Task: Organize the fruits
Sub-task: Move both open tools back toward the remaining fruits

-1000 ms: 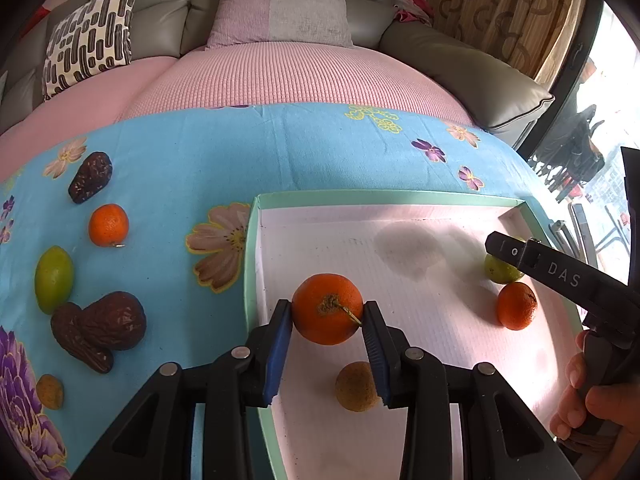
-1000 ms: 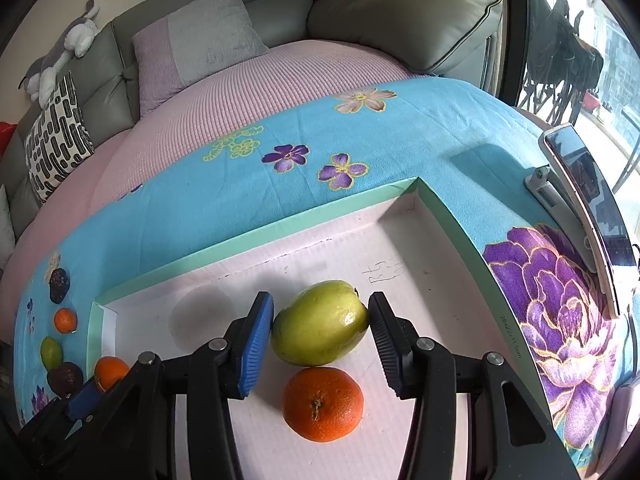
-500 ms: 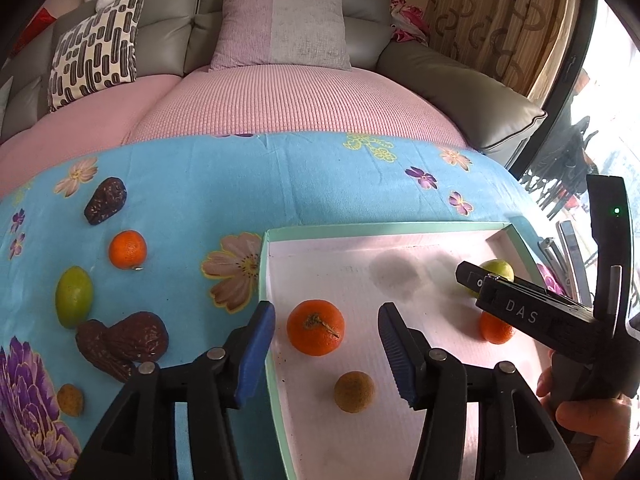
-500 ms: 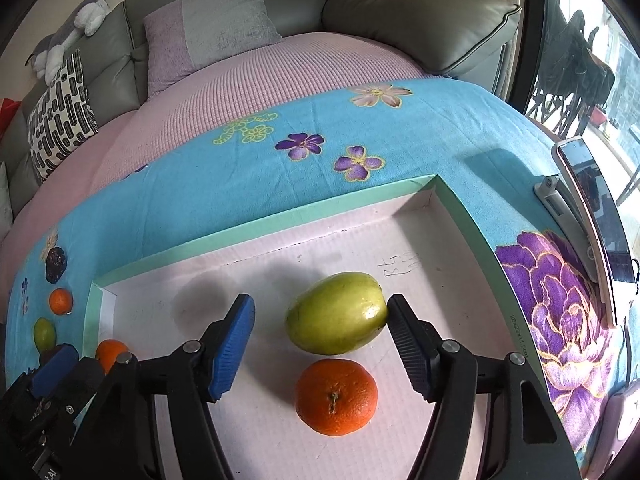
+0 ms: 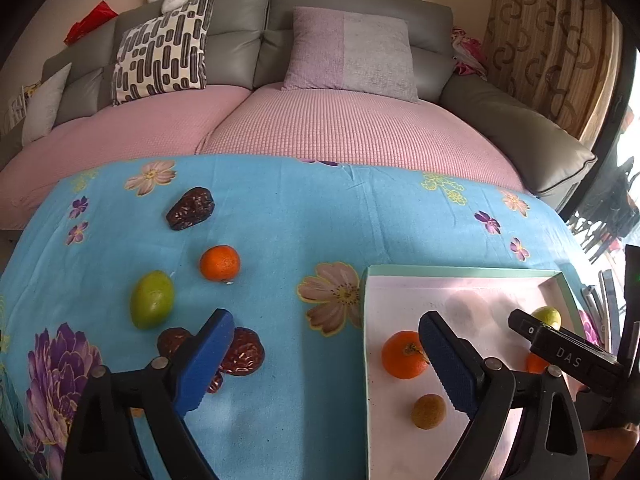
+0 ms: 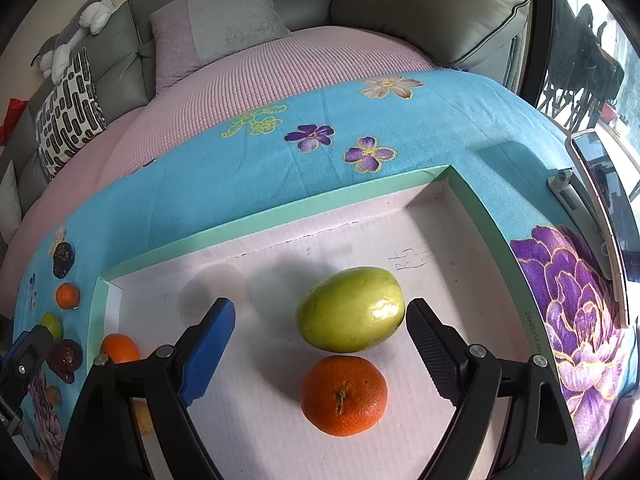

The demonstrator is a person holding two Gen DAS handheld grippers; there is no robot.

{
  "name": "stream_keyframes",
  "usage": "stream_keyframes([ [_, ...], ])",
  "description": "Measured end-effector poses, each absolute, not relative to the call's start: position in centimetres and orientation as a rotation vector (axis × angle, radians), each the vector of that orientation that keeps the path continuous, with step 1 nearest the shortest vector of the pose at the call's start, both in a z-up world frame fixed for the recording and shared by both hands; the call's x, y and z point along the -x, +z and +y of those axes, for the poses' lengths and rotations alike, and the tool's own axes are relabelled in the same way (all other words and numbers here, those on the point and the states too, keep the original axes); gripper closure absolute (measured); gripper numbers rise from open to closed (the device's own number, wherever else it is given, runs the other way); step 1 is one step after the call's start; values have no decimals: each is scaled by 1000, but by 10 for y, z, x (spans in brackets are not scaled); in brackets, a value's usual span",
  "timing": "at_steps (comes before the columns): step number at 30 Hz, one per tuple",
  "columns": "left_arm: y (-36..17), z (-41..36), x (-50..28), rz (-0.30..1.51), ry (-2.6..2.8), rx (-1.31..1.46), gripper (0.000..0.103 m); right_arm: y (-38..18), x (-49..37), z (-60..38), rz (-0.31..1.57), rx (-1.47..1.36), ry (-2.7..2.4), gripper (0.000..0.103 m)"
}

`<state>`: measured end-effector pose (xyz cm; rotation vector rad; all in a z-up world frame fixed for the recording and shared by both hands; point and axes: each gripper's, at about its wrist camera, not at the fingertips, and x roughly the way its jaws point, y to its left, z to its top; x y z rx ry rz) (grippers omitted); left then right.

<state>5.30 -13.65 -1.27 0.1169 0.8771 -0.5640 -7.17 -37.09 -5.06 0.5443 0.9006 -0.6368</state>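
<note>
While both tongs gape empty, glossy green mango, dimpled orange, touching in tray

Tray at lower right of the left-wrist frame. Orange lies in it. Loose fruit lies left, on the surface.
</note>
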Motion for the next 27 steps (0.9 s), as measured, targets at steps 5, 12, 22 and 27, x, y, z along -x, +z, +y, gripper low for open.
stream_keyframes([
  [5,-23,-115,-70,927,-435,-51,3,-50,72,-370,895,-538,-622,15],
  [12,-29,-94,-80,930,-277,-22,0,-44,67,-364,893,-478,-599,9],
  [22,-26,-60,-89,926,-105,46,0,-30,63,-350,855,-383,-593,9],
  [27,-30,-46,-94,966,-55,73,0,-25,61,-343,837,-344,-588,9],
])
